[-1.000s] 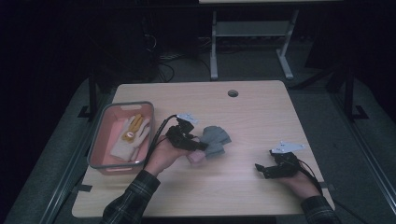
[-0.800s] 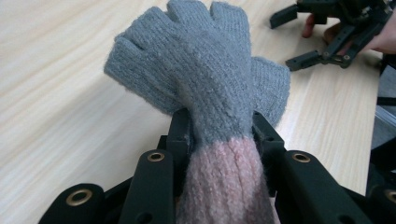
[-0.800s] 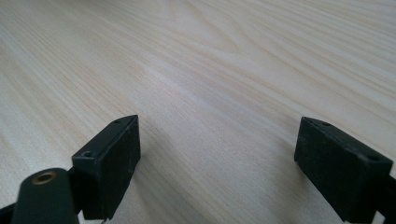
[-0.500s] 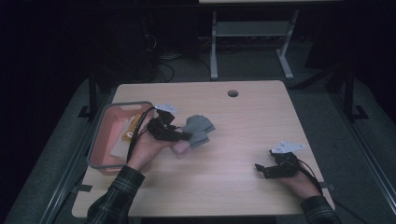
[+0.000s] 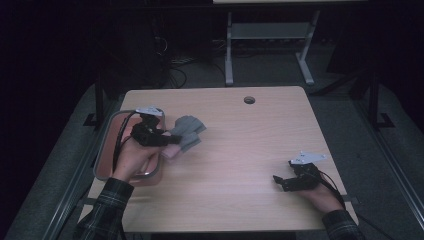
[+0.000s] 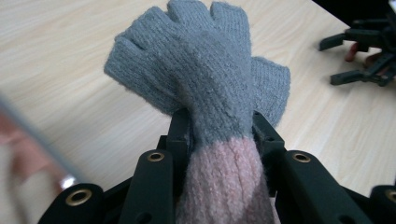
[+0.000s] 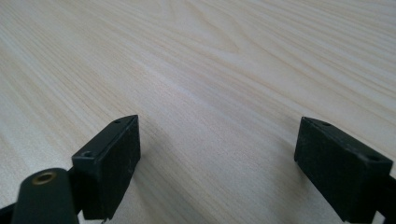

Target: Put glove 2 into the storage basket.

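High view: pale wooden table (image 5: 240, 165) w/ a round dark cable hole (image 5: 249, 100) near its far edge; a metal-rimmed tray w/ pinkish inside (image 5: 107, 145) sits at the table's left edge, partly hidden by the person's left hand (image 5: 131, 157). Left gripper (image 5: 167, 140) is at the tray's right rim, clenched on a grey knitted fingerless glove w/ pink cuff (image 5: 186, 134); glove's finger end points toward table centre, cuff end next to the tray. Right gripper (image 5: 278, 182) lies near the table's front right corner, well apart from the glove, jaws spread, nothing between them. Left gripper view: glove (image 6: 205, 79) is pinched at the grey-pink border between the two black jaws, grey fingers fanned out beyond them over bare wood; a blurred bit of tray rim (image 6: 32, 135) at lower left; the other gripper (image 6: 364, 51) is far off at upper right. Right gripper view: both black jaws stand wide apart over bare table (image 7: 210, 70); released, touching no object.
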